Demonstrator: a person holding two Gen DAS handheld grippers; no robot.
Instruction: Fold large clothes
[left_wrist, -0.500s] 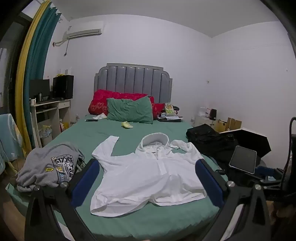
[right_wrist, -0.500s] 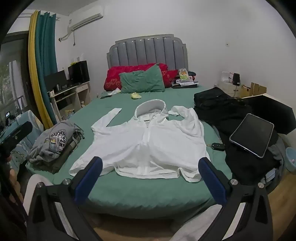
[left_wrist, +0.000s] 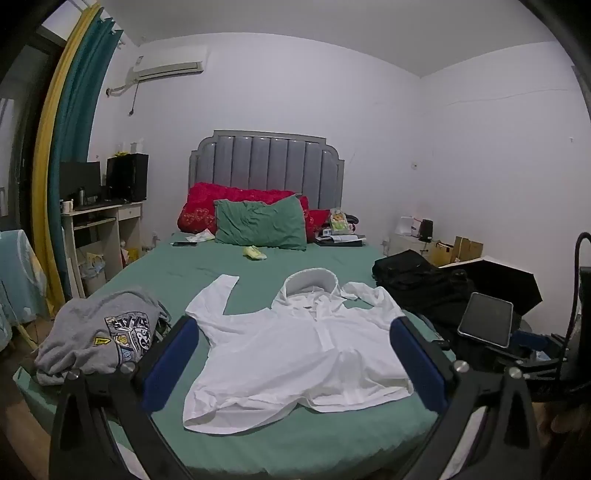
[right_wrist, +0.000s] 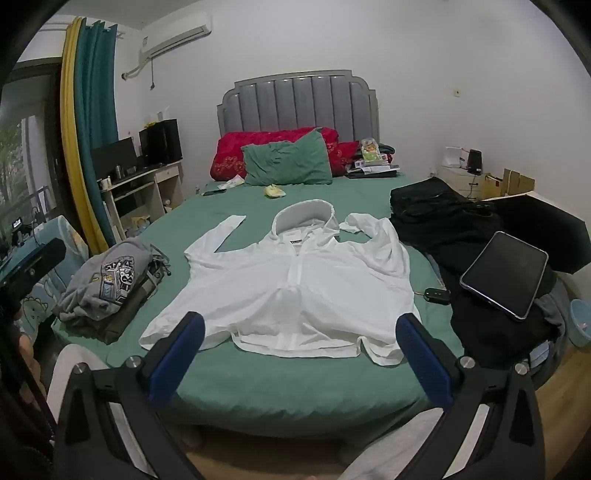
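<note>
A white hooded top (left_wrist: 295, 347) lies spread face up on the green bed (left_wrist: 295, 443), hood toward the headboard, sleeves out to both sides. It also shows in the right wrist view (right_wrist: 295, 280). My left gripper (left_wrist: 295, 328) is open and empty, held above the foot of the bed, its blue pads either side of the top in view. My right gripper (right_wrist: 301, 325) is open and empty, held back from the bed's foot edge near the top's hem.
A grey printed sweatshirt pile (left_wrist: 99, 332) sits at the bed's left corner. Black clothes (right_wrist: 443, 218) and a tablet (right_wrist: 504, 273) lie on the right. A key fob (right_wrist: 436, 294) lies beside the top. Pillows (left_wrist: 258, 225) are at the headboard. A desk (left_wrist: 99, 229) stands left.
Both grippers have shifted slightly; the view of the bed is nearly the same. The top has not moved.
</note>
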